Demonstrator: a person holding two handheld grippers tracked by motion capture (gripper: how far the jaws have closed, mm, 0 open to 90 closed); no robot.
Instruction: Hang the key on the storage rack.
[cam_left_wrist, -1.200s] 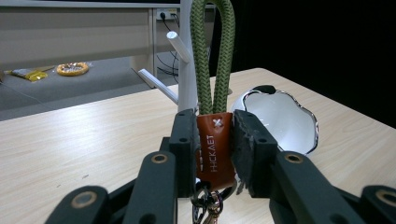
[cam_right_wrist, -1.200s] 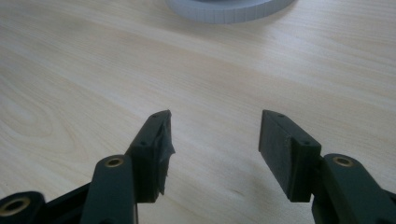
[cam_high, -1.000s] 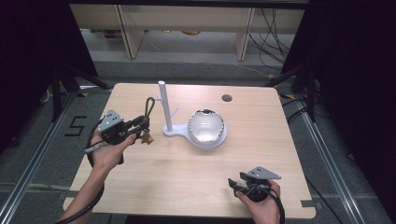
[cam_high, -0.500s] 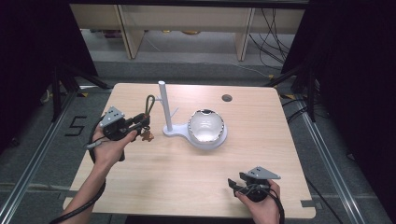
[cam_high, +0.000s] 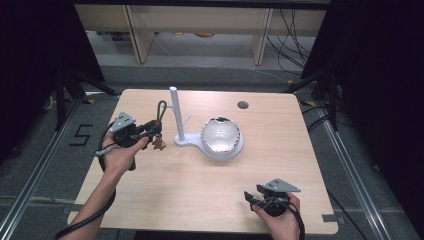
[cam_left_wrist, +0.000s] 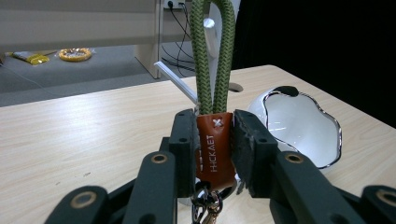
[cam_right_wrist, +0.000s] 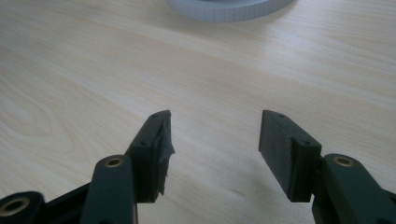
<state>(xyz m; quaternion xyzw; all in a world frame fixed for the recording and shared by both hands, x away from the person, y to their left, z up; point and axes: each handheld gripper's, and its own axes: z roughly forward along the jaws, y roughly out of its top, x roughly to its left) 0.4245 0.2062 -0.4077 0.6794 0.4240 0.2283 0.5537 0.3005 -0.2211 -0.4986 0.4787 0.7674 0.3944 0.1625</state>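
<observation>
The left gripper (cam_high: 150, 131) is hovering above the counter (cam_high: 200, 190) at its 9 o'clock side, its fingers (cam_left_wrist: 187, 140) clamping together on the brown leather tab of the key strap (cam_left_wrist: 214, 144). The strap's green cord loop is standing upright at 12 o'clock from the tab, and metal rings are hanging below it. Just beside it, at 3 o'clock, the white stand (cam_high: 176, 117) is rising from its base, a thin peg projecting from the post. The white bowl (cam_high: 221, 136) is sitting near the counter's centre. The right gripper (cam_high: 256, 199) is resting at the 5 o'clock edge, its fingers (cam_right_wrist: 154, 144) standing apart over bare wood.
</observation>
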